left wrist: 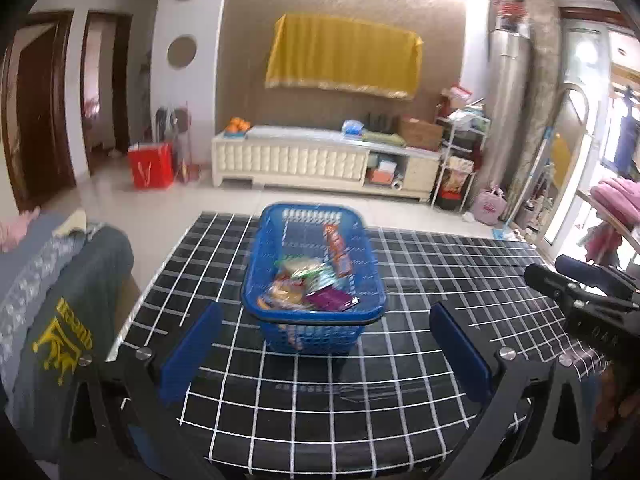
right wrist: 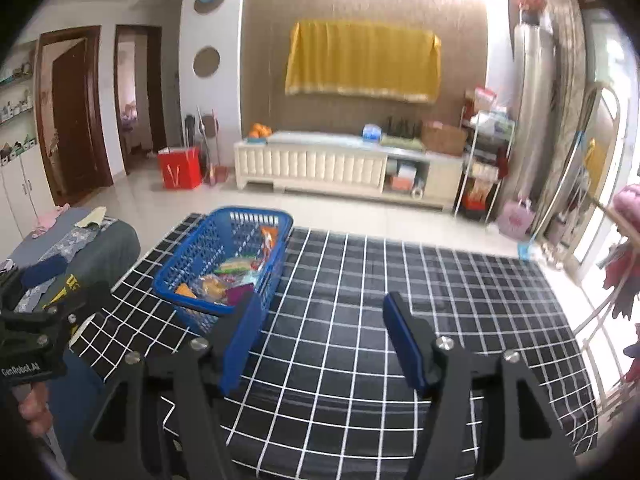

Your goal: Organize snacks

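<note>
Left wrist view, black grid tablecloth (left wrist: 400,280), blue basket (left wrist: 316,320), tiled floor (left wrist: 168,216), both grippers' fingers wide, empty.

Bright daylit room, fisheye views with soft motion blur

Daylight pours in from the glass door (left wrist: 576,128) on the right, blown out to white in both views, and a strip of light glares along the ceiling above the yellow cloth (right wrist: 362,60). The snacks in the blue basket (left wrist: 256,268) are smeared and unreadable. Straight lines bow toward the edges, and black vignetting fills the corners. The checked bench (right wrist: 440,280) shows only faint, soft shadows and a mild sheen.
</note>
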A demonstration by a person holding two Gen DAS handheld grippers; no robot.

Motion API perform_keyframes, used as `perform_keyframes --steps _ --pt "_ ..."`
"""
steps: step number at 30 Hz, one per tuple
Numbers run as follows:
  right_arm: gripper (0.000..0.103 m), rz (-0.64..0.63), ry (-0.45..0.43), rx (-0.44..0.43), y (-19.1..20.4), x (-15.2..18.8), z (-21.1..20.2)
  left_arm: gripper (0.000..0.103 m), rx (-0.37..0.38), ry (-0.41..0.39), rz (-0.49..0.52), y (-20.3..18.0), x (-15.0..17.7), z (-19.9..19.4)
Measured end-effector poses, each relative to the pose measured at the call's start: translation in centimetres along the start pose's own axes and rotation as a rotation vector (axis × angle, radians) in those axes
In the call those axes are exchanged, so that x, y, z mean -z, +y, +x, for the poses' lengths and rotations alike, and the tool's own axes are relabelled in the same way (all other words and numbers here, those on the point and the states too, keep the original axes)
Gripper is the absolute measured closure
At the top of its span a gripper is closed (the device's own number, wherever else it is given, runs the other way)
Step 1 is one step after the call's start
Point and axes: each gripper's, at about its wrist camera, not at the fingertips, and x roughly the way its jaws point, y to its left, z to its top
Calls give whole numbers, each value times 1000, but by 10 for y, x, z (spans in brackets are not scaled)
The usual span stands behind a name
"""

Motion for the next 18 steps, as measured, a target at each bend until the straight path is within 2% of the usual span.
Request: perform_keyframes --steps 5,10,13,18 --pt "15 -15 -100 53 -4 2 -42 0 22 -87 80 -29 -1 -40" --pt "0 -5 -139 36 -10 5 -64 0 22 -126 115 -49 2 -60" --pt "0 -6 -138 56 -13 9 -67 0 10 -133 122 -55 6 -67" --pt "0 30 -118 34 -17 14 -66 0 7 -145 131 -58 6 -73"
